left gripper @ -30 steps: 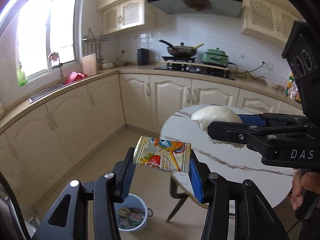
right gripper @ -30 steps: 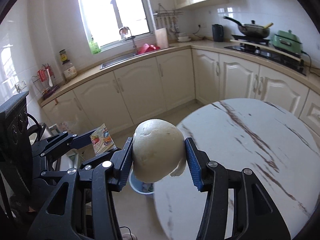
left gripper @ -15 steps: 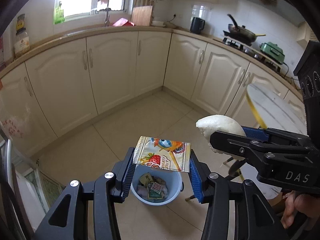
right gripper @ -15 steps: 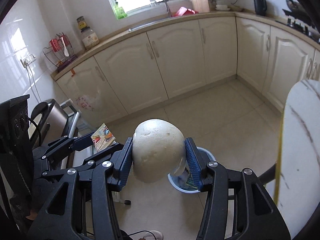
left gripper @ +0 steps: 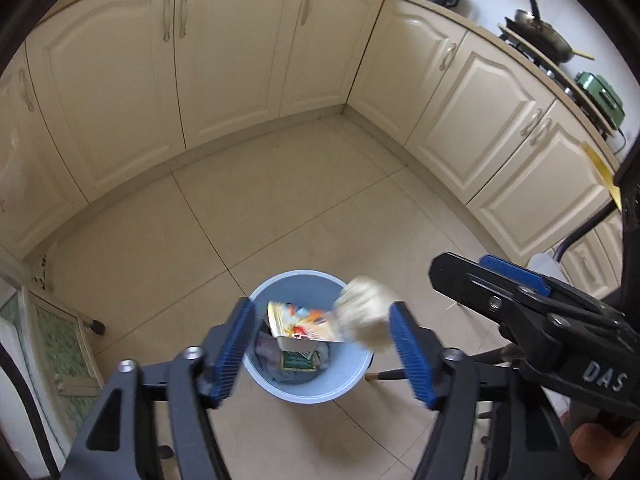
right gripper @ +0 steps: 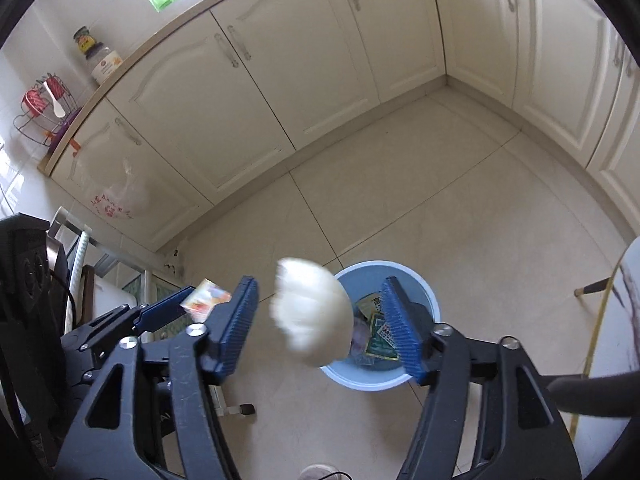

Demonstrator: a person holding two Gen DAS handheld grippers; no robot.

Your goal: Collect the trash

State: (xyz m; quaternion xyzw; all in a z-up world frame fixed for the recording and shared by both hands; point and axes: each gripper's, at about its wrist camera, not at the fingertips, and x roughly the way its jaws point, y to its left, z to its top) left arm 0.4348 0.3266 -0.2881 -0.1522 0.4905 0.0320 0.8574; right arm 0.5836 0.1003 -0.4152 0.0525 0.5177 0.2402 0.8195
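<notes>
I am looking down at a cream tiled kitchen floor (left gripper: 304, 200) ringed by pale cabinets (left gripper: 224, 48), and both of my claws are pointing steeply down over a light blue bin (left gripper: 276, 296) that is standing on the tiles and already holding some wrappers. The left gripper (left gripper: 322, 344) is hanging right above the bin's mouth; its jaws have just been opening and are standing wide, the blue pads touching nothing. The colourful snack packet (left gripper: 302, 322) is floating free between them, tilted, over the bin's opening. The right gripper (right gripper: 320, 326) is just beside the left one, over the bin's near rim; its jaws have just been opening too, and its pads are clear of the white bun (right gripper: 310, 316), which is blurred and loose in the gap between them. In the left view that bun is showing just right of the packet, at the bin's edge.
</notes>
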